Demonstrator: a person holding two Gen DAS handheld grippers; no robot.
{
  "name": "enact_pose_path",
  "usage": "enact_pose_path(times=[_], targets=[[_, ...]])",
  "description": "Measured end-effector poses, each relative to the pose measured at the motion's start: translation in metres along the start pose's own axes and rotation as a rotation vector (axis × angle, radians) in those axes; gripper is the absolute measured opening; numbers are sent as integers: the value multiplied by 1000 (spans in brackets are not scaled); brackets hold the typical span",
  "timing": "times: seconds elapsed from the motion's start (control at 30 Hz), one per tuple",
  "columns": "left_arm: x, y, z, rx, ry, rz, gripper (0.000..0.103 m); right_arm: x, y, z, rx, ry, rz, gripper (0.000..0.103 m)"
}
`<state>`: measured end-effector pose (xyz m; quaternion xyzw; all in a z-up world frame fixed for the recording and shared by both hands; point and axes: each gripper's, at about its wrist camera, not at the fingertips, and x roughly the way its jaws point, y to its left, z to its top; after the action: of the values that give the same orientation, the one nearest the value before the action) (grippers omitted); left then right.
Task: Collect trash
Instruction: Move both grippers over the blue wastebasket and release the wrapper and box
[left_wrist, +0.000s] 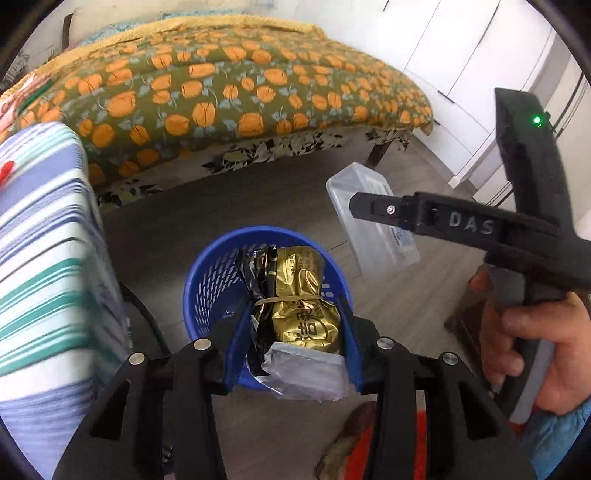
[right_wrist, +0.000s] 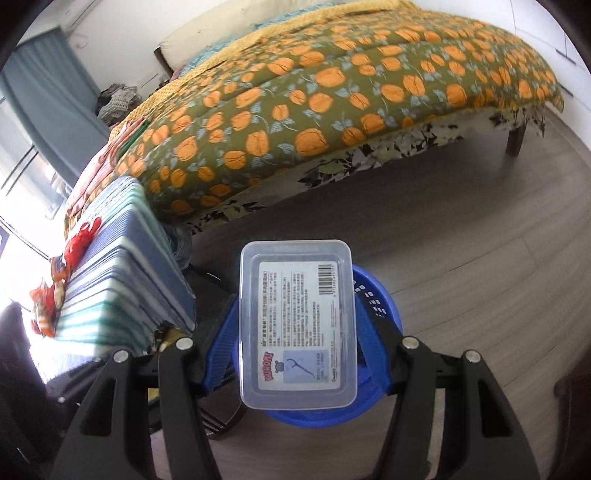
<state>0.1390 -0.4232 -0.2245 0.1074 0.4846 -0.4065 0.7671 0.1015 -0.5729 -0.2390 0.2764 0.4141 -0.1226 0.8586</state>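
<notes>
**Both pieces of trash in hand, none yet in the basket**

In the left wrist view, our left gripper (left_wrist: 291, 317) is clamped on a gold foil packet (left_wrist: 301, 295) bound with a rubber band, its blue pads pressing both sides. The packet hangs directly over the blue basket (left_wrist: 207, 280), which stands on the wooden floor (left_wrist: 155, 236) near the edge of the bed (left_wrist: 221, 92). Whether the basket already holds anything we cannot tell, since the packet hides most of its inside. Off to the right, a hand (left_wrist: 528, 343) carries the right gripper (left_wrist: 354, 210), which grips a clear plastic box (left_wrist: 369, 229) above the floor beside the basket.

In the right wrist view, the right gripper (right_wrist: 295, 343) is closed on the clear plastic box (right_wrist: 299, 325), label facing us, with the blue basket (right_wrist: 380, 299) right beneath and behind it.

We judge the collecting done for these two items; what is left is to let each drop into the basket. Other trash, if any, is not visible.
</notes>
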Motion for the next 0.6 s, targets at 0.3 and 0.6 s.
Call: enact_pose_path(times=[0.3, 0.6], targets=[[41, 4, 16, -13, 16, 32, 76, 20, -26, 15, 81, -21, 14, 82], [-83, 3, -17, 31, -183, 31, 93, -28, -10, 2, 20, -200, -119, 90]])
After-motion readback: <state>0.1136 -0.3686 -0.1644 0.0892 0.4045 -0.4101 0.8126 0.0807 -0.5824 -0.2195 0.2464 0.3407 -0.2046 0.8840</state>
